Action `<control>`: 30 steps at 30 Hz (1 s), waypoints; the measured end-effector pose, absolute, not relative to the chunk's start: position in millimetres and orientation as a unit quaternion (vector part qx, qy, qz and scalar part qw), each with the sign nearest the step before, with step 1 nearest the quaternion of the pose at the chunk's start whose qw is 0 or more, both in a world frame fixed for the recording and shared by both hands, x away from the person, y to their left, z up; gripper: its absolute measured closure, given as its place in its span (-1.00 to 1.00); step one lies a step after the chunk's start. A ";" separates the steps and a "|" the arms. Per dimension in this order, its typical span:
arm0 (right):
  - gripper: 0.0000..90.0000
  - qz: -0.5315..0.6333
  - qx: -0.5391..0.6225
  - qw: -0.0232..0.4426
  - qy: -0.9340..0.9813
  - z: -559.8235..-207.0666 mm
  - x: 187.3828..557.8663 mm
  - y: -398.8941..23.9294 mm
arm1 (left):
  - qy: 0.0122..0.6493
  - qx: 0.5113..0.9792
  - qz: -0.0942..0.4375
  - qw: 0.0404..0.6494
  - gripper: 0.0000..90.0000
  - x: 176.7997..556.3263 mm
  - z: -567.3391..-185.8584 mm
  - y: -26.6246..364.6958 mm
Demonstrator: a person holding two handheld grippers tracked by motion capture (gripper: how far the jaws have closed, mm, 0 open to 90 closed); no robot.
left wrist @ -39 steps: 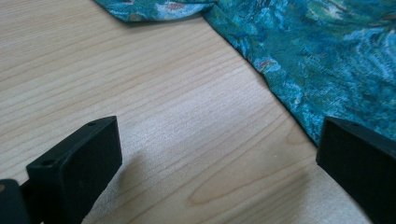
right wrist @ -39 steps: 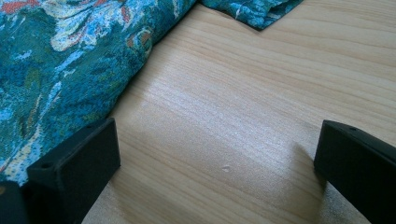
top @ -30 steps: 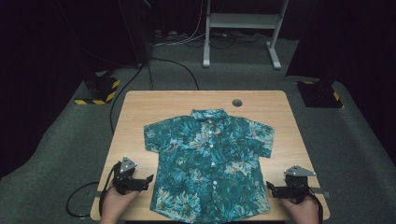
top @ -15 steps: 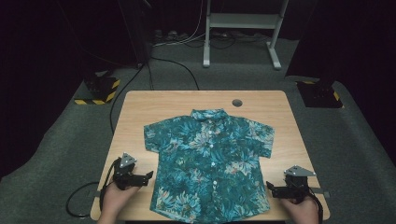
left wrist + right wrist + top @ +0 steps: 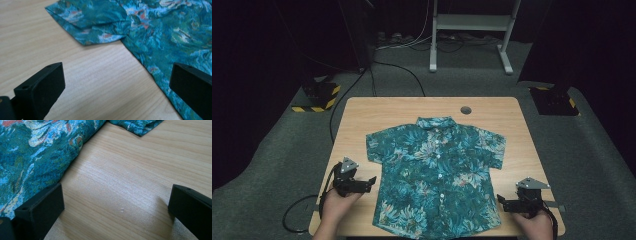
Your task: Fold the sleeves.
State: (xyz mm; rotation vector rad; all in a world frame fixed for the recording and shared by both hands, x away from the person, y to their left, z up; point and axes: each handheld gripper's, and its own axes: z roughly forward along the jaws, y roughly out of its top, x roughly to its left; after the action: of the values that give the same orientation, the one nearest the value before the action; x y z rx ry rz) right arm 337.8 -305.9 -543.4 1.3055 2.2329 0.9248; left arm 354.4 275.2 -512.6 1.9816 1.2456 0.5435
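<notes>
Left gripper (image 5: 371, 181) sits just off the shirt's (image 5: 437, 172) left side seam, jaws spread wide, holding nothing. In its own view (image 5: 117, 82) bare wood lies between the jaws; the shirt's edge runs under the right-hand jaw and a short sleeve (image 5: 92, 23) lies flat ahead. Right gripper (image 5: 502, 201) is beside the shirt's lower right hem corner, also spread wide and empty; its view (image 5: 116, 202) has fabric (image 5: 37, 152) at the left-hand jaw, contact unclear. Shirt is a teal floral short-sleeve, spread flat and buttoned, collar pointing away from the person, centred on the wooden table (image 5: 377, 112). A round dark hole (image 5: 466, 110) in the tabletop sits just beyond the collar.
</notes>
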 end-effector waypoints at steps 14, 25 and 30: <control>-1.00 0.330 0.466 0.196 0.797 -543.4 337.7 -305.9 | 0.473 0.757 0.237 0.384 -0.99 365.6 -505.9 275.1; -1.00 0.330 0.466 0.196 0.797 -543.4 337.7 -305.9 | 0.489 0.745 0.214 0.400 -0.99 382.7 -505.1 276.5; -1.00 0.330 0.466 0.196 0.797 -543.4 337.7 -305.9 | 0.490 0.744 0.214 0.401 -0.99 389.2 -504.0 275.9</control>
State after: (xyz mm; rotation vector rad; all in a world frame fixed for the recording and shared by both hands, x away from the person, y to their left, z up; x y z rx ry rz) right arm 337.7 -305.9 -543.4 1.3045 2.2335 0.9251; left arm 389.2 275.9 -504.0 1.8810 1.2404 0.5410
